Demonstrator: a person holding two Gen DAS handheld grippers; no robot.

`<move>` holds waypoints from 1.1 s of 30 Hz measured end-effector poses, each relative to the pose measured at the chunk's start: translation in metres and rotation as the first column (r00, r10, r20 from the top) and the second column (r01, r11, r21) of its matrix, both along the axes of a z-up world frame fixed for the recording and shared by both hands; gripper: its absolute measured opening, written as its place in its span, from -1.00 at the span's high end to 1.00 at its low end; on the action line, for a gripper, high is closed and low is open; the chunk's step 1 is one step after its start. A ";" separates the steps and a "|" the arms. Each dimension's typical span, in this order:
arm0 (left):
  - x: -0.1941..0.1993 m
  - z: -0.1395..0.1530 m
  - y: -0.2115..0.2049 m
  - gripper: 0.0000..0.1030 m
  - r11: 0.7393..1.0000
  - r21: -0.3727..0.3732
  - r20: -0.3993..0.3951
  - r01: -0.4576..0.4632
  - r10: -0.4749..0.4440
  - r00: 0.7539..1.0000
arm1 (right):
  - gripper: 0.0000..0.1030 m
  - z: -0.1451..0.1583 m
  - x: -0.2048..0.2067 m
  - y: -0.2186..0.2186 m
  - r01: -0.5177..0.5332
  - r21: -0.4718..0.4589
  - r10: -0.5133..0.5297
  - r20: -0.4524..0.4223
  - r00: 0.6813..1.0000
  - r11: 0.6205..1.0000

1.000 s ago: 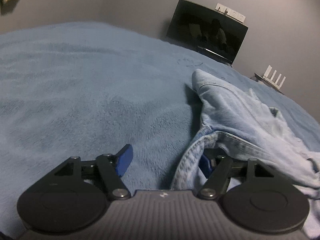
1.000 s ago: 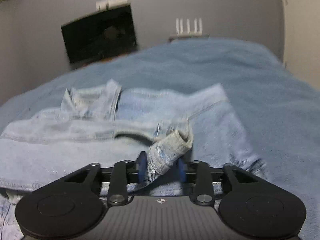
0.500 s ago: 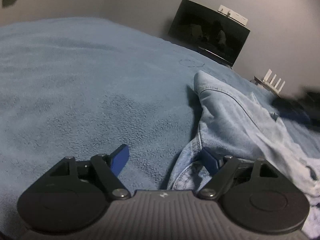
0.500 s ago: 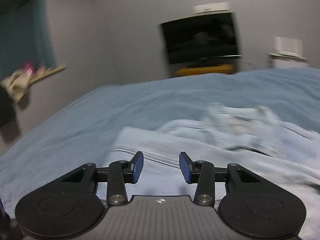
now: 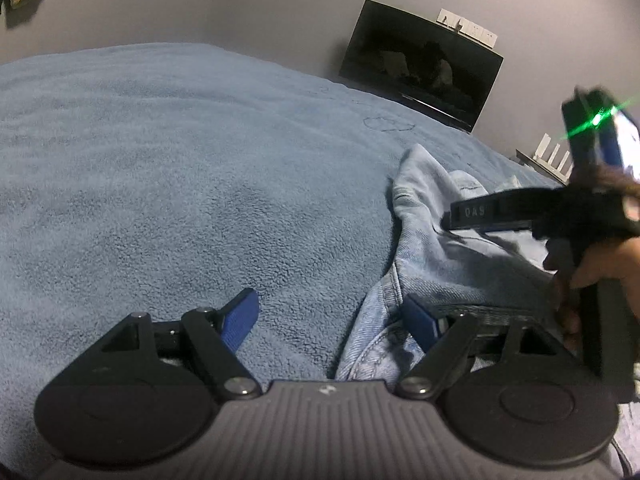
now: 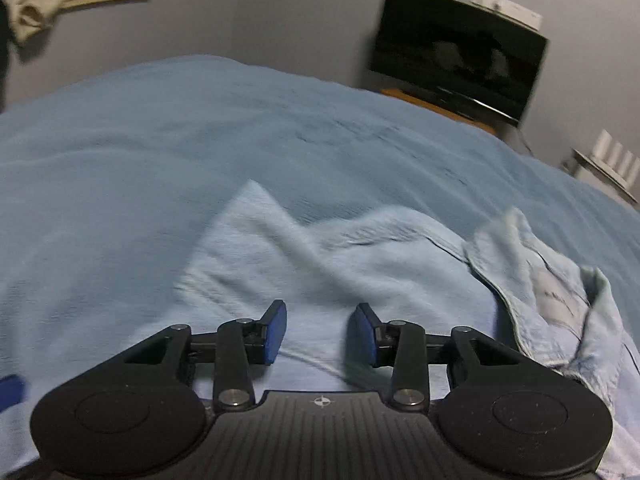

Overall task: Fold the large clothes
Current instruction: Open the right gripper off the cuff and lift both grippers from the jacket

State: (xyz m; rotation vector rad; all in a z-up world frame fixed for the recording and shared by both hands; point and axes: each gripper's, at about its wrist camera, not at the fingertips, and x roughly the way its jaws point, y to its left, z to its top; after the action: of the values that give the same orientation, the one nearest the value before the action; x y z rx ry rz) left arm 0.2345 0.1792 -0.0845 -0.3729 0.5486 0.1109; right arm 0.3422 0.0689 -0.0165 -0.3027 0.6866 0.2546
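Note:
A light blue denim garment (image 5: 436,248) lies crumpled on the blue fleece blanket (image 5: 180,184). My left gripper (image 5: 332,320) is open wide at the garment's left edge, its right finger against the denim hem and its left finger over bare blanket. My right gripper (image 6: 320,330) is open and empty, just above a flat panel of the garment (image 6: 320,264), whose collar (image 6: 552,280) lies to the right. The right gripper's body (image 5: 560,216) also shows at the right of the left wrist view, above the denim.
A dark TV screen (image 5: 420,68) stands against the grey wall beyond the bed. A white router (image 5: 554,156) sits to its right. A shelf with a rolled cloth (image 6: 32,8) hangs on the wall at upper left.
My right gripper let go of the denim fold it held, opened, and swung left over the garment, coming into the left wrist view. The left gripper has stayed open at the hem.

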 end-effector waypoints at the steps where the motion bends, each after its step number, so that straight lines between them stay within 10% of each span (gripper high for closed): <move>1: 0.000 0.000 0.003 -0.56 1.000 -0.004 0.001 0.000 0.000 1.000 | 0.14 -0.002 0.005 -0.005 0.040 0.001 -0.040 0.002 0.999 0.999; 11: 0.001 0.002 0.006 -0.56 1.000 -0.024 -0.003 0.002 -0.003 1.000 | 0.17 0.026 -0.054 -0.034 -0.059 0.267 0.045 0.059 0.997 0.962; 19: -0.007 0.015 0.022 -0.56 0.998 -0.040 -0.072 0.057 -0.060 0.996 | 0.17 -0.002 -0.145 -0.068 -0.207 -0.021 0.207 0.150 0.967 0.978; 28: -0.031 0.045 0.017 -0.56 0.986 -0.157 0.020 0.060 -0.058 0.998 | 0.14 0.025 -0.202 -0.218 0.147 0.248 -0.177 0.102 0.979 0.957; 33: -0.038 0.058 -0.028 -0.56 0.977 -0.051 0.019 0.208 -0.207 0.978 | 0.07 0.026 -0.198 -0.262 0.278 0.313 -0.321 0.094 0.942 0.908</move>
State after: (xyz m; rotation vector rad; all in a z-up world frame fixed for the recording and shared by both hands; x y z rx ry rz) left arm 0.1966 0.1515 -0.0262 -0.3650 0.5748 -0.1078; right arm 0.1445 -0.1928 0.0094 0.0740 0.5337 0.0366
